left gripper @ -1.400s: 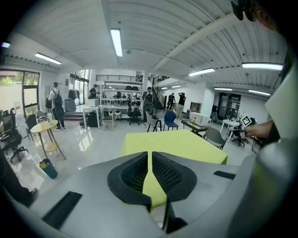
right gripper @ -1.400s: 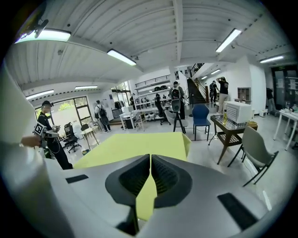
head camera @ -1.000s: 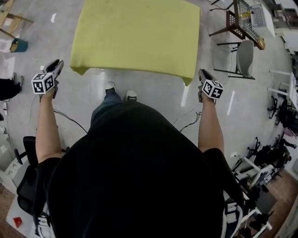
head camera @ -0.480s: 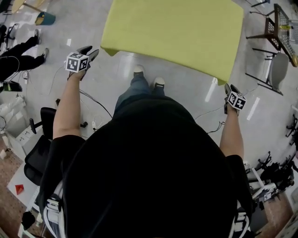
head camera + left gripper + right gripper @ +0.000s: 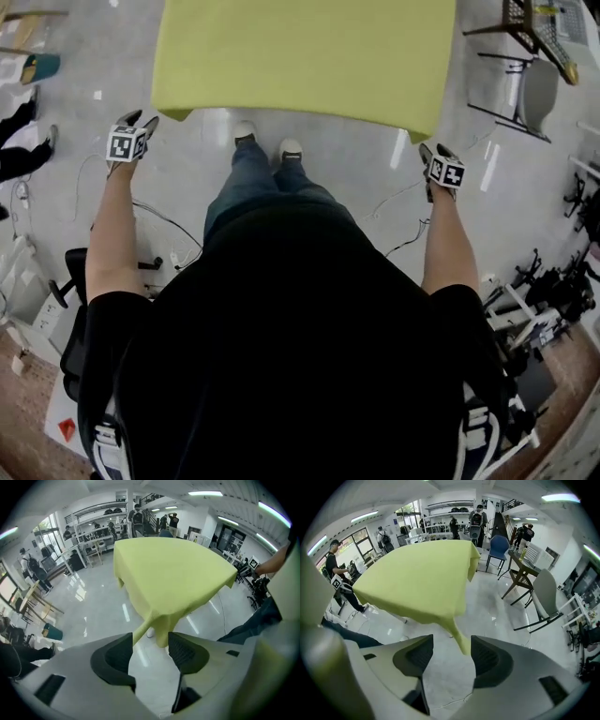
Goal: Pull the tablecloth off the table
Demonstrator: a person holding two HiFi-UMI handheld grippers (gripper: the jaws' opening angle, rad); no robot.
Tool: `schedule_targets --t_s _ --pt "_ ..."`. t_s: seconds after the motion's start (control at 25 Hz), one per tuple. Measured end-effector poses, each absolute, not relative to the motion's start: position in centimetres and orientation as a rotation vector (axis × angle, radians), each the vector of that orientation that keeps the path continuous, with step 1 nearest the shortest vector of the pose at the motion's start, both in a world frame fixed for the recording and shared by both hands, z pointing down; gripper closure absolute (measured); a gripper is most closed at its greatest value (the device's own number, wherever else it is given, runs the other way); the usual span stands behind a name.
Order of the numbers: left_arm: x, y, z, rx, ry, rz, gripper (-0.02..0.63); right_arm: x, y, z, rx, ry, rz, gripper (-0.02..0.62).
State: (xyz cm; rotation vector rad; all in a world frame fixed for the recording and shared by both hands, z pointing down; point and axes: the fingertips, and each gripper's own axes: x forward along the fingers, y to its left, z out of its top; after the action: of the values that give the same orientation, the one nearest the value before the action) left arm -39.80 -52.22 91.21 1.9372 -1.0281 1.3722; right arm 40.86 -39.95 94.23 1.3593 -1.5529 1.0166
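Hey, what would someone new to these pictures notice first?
The bright yellow-green tablecloth comes first, spread flat at the top of the head view with its corners hanging down. Next come the left gripper and right gripper, held low on either side of the person. Their fingers have just been opening, with nothing between them yet, and each is lined up on a hanging near corner.

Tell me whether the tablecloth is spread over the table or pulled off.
Spread: the tablecloth lies flat across the whole top, its near corners hanging down.
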Motion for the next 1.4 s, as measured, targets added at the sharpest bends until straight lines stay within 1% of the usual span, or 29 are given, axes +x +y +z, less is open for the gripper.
schedule_targets --t_s 0.08,0.2,0.24,0.32,0.4,0.48,0.64,0.76,0.8,0.88,0.96,1.04,1.08,1.24,1.28,1.4 --pt "-40.2 -52.6 92.4 1.910 -1.011 1.427 0.344 40.0 -40.6 95.1 1.318 -1.581 1.033 0.320" --pt "-38.7 -53.0 94.9 1.897 -0.979 1.423 0.324 43.0 -39.5 93.8 1.279 -1.525 0.995 0.293" --pt "-38.1 -52.9 95.4 1.898 -0.959 1.430 0.304 43.6 -39.3 93.7 1.268 -1.519 0.986 0.287" --pt "-37.3 -52.8 96.4 1.905 -0.910 1.464 0.279 44.4 -39.8 94.1 1.257 -1.521 0.978 0.280" --pt "-36.8 -52.8 97.4 1.915 -0.879 1.499 0.269 44.9 -40.5 95.0 1.245 -1.530 0.975 0.278" --pt "-36.1 -53.2 97.8 1.921 -0.885 1.526 0.230 45.3 -41.3 96.0 1.215 -1.551 0.964 0.279" --pt "-33.5 -54.9 99.9 1.983 -0.865 1.529 0.216 46.4 -42.5 96.9 1.162 -1.555 0.919 0.279" --pt "-34.2 -55.5 100.3 2.023 -0.819 1.513 0.219 44.0 -43.4 97.9 1.156 -1.545 0.910 0.281" --pt "-34.5 -55.7 100.3 2.035 -0.815 1.507 0.245 43.5 -43.7 98.2 1.162 -1.541 0.913 0.296" --pt "-34.8 -56.2 100.0 2.057 -0.826 1.489 0.353 43.0 -44.1 98.7 1.174 -1.538 0.923 0.350" --pt "-34.7 -56.6 99.7 2.061 -0.848 1.468 0.482 42.8 -44.1 99.1 1.162 -1.536 0.925 0.389" --pt "-34.4 -56.8 99.5 2.065 -0.845 1.458 0.562 42.6 -44.1 99.5 1.146 -1.534 0.922 0.439" --pt "-34.3 -56.9 99.4 2.072 -0.836 1.450 0.578 42.5 -44.1 99.6 1.144 -1.533 0.920 0.459" --pt "-34.8 -56.8 98.7 2.076 -0.826 1.438 0.581 42.3 -44.0 99.5 1.164 -1.527 0.911 0.557" --pt "-35.2 -56.7 98.6 2.068 -0.833 1.440 0.581 42.3 -43.8 99.5 1.169 -1.526 0.914 0.573" --pt "-36.0 -56.3 97.4 2.044 -0.857 1.440 0.581 42.6 -43.1 99.1 1.175 -1.526 0.927 0.575"
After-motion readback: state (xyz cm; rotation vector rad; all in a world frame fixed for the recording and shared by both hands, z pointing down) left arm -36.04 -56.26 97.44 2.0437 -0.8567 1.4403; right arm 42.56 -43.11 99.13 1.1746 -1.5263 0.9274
